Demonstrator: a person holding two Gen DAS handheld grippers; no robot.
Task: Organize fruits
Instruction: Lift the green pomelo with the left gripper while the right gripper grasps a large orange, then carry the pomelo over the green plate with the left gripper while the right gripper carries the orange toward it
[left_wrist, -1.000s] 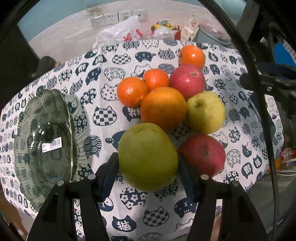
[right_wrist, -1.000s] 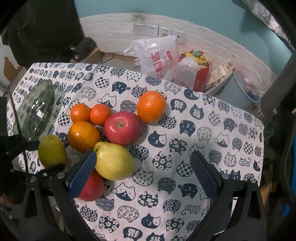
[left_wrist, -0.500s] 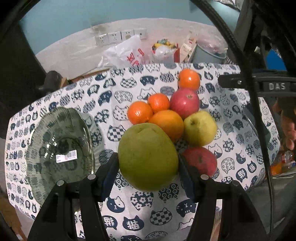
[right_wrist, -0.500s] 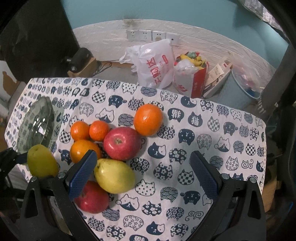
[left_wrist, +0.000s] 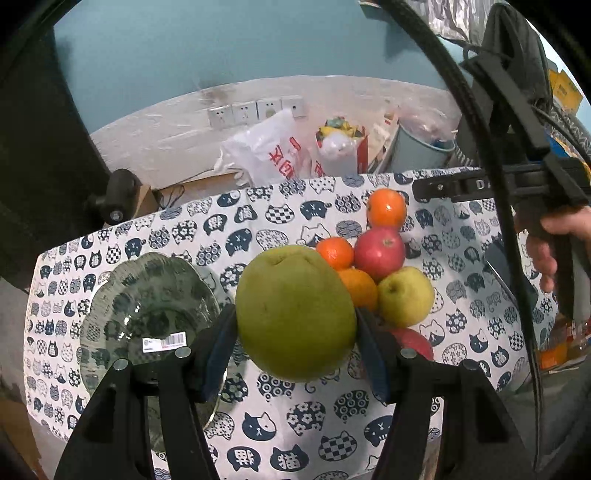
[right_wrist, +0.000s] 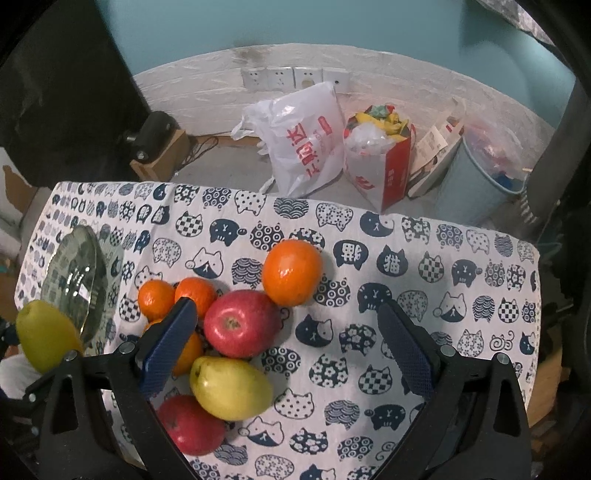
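The left tool (left_wrist: 295, 332) grips the green pear (left_wrist: 295, 314), held above the surface beside the glass plate (left_wrist: 110, 295) — carry it over and lower it gently, releasing only once it rests. The right tool (right_wrist: 291, 347) is wide open, empty — above the fruit pile.

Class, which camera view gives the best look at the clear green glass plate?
The left wrist view: the clear green glass plate faces the camera, barcode label visible. The right wrist view shows the plate small and foreshortened at its left edge.
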